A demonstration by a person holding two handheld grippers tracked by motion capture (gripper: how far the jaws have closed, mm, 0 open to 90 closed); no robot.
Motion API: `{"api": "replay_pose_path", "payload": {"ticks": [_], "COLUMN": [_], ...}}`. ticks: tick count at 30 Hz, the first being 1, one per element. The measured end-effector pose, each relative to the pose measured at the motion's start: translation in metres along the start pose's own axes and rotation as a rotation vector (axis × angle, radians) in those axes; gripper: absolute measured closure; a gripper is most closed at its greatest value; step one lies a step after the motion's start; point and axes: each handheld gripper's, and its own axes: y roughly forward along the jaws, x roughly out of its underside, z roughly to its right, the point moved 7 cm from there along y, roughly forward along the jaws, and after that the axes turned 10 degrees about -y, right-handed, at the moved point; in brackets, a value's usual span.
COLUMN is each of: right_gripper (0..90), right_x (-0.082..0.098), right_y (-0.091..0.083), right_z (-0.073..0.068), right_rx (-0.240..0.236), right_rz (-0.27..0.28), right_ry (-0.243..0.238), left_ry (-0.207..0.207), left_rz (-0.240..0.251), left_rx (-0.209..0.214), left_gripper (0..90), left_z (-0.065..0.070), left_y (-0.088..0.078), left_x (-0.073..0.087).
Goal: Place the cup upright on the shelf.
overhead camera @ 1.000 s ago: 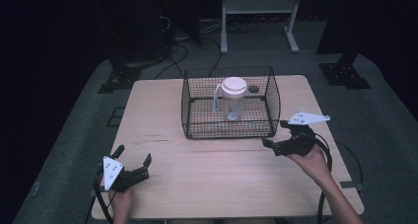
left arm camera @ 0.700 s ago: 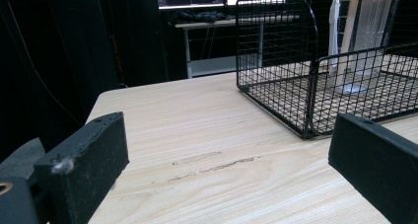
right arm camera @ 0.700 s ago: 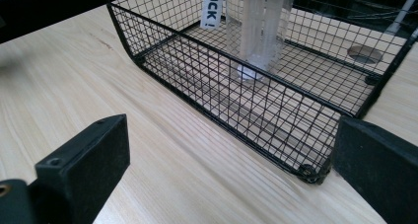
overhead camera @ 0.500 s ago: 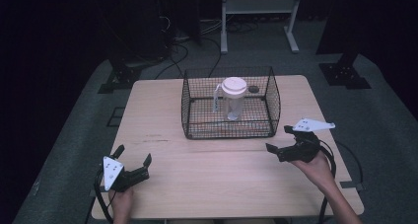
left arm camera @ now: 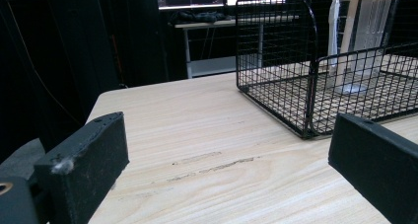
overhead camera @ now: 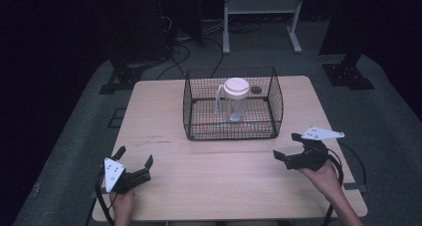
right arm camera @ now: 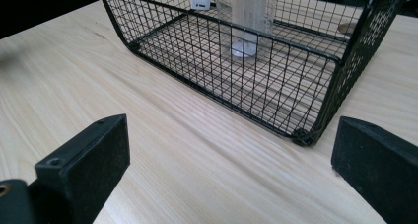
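A black wire basket [overhead camera: 230, 134] stands at the middle back of the wooden table [overhead camera: 214, 181]. Inside it a clear plastic bottle [overhead camera: 235, 100] with a white lid and a side handle stands upright. My left gripper [overhead camera: 135, 155] rests near the front left corner, open and empty, well short of the basket. My right gripper [overhead camera: 285, 146] is held just off the basket's front right corner, open and empty. In the left gripper view the basket [left arm camera: 276, 51] and bottle [left arm camera: 362, 31] lie ahead to the right. The right gripper view looks at the basket's [right arm camera: 222, 71] front wall, the bottle [right arm camera: 246, 17] behind it.
A small dark round thing [overhead camera: 256, 90] lies on the basket floor at its back right. Beyond the table stand a white metal frame [overhead camera: 261, 7], dark stands and floor cables. Bare tabletop stretches between the two grippers.
My right gripper has drawn back from the basket's front right corner, toward the person and a little to the right. The left gripper, basket and bottle have not moved.
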Motion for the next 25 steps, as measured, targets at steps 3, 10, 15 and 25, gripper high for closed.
{"api": "replay_pose_path", "payload": {"ticks": [3, 10, 15, 25], "right_gripper": [0.7, 0.7, 0.7, 0.7], "right_x": [0.003, 0.011, 0.016, 0.029], "right_y": [-0.001, -0.005, -0.007, -0.007], "right_z": [0.001, 0.004, 0.004, -0.004], "right_rx": [0.003, 0.016, 0.026, 0.026], "right_rz": [0.000, 0.012, 0.029, 0.038], "right_ry": [0.009, 0.029, 0.046, 0.065], "left_ry": [0.001, 0.000, 0.001, 0.000], "left_rz": [0.001, 0.000, 0.000, 0.000], "left_rx": [0.000, -0.001, -0.001, 0.000], "left_gripper": [0.9, 0.9, 0.9, 0.9], "left_z": [0.000, 0.000, 0.000, 0.000], "left_y": [0.000, 0.000, 0.000, 0.000], "left_x": [0.000, 0.000, 0.000, 0.000]}}
